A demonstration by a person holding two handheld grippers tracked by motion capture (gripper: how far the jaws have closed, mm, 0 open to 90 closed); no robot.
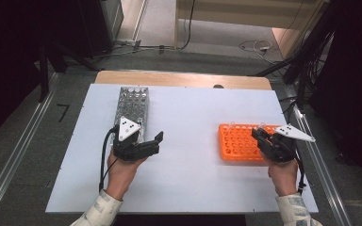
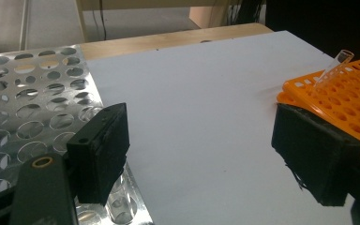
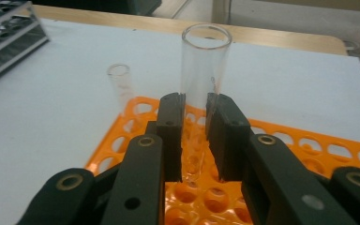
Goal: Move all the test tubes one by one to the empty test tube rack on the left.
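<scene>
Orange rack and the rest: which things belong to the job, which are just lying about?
In the job:
right tongs
clear tube clamped in them
orange rack
second tube in that rack

Lying about:
metal rack
open left tongs
floor cables

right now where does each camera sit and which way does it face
High view: above the person's side, looking forward and down on the white table; both forearms, left claw, right claw.
Left gripper view: on the left claw, jaws open, facing across the table, metal rack beside it.
Right gripper view: on the right claw, shut on a glass tube.
Shared by all: the orange rack.
</scene>
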